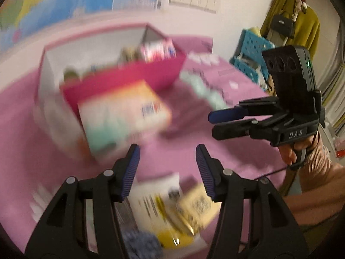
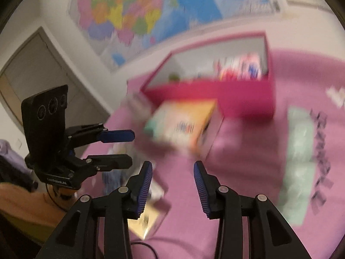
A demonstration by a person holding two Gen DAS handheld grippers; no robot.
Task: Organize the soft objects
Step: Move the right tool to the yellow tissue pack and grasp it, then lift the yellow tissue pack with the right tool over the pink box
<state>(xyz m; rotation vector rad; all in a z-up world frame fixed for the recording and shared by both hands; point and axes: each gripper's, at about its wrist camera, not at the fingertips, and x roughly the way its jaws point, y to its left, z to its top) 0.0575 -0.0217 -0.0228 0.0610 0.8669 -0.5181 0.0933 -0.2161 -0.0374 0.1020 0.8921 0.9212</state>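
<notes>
Both views are motion-blurred. A magenta box (image 1: 129,77) with white inside walls sits on the pink cloth and holds several packs; it also shows in the right wrist view (image 2: 215,95). A soft pack with orange and mint print (image 1: 120,116) lies in front of it, also in the right wrist view (image 2: 183,125). A pale mint pack (image 1: 204,88) lies to the right, also in the right wrist view (image 2: 299,161). My left gripper (image 1: 168,170) is open and empty above a white and yellow pack (image 1: 172,207). My right gripper (image 2: 172,185) is open and empty; it also shows in the left wrist view (image 1: 213,123).
A blue perforated crate (image 1: 250,49) stands at the back right of the cloth. A yellow coat and black bag (image 1: 282,23) hang behind. A map (image 2: 133,15) covers the wall. A blue patterned item (image 1: 140,243) lies under my left gripper. A door (image 2: 32,69) is at left.
</notes>
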